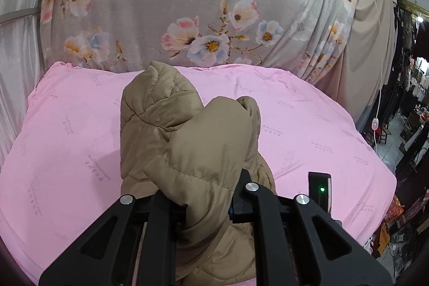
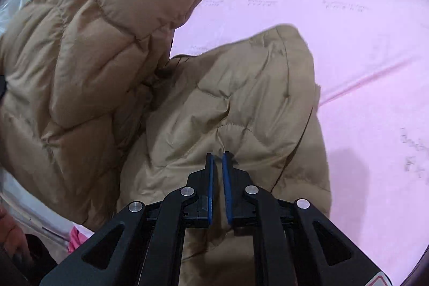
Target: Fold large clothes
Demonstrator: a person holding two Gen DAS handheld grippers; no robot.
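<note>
Both grippers clamp the tan jacket (image 1: pixel 187 125): left gripper (image 1: pixel 206 208) buried in a thick fold, right gripper (image 2: pixel 217 160) pinching a thin seam between blue pads (image 2: pixel 210 184). Jacket hangs bunched over the pink sheet (image 1: pixel 308 125).

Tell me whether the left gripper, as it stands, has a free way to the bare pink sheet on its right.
Probably not yet: the left gripper is shut on the tan puffer jacket, whose bulk fills its fingers. The pink sheet itself lies uncovered there.
</note>
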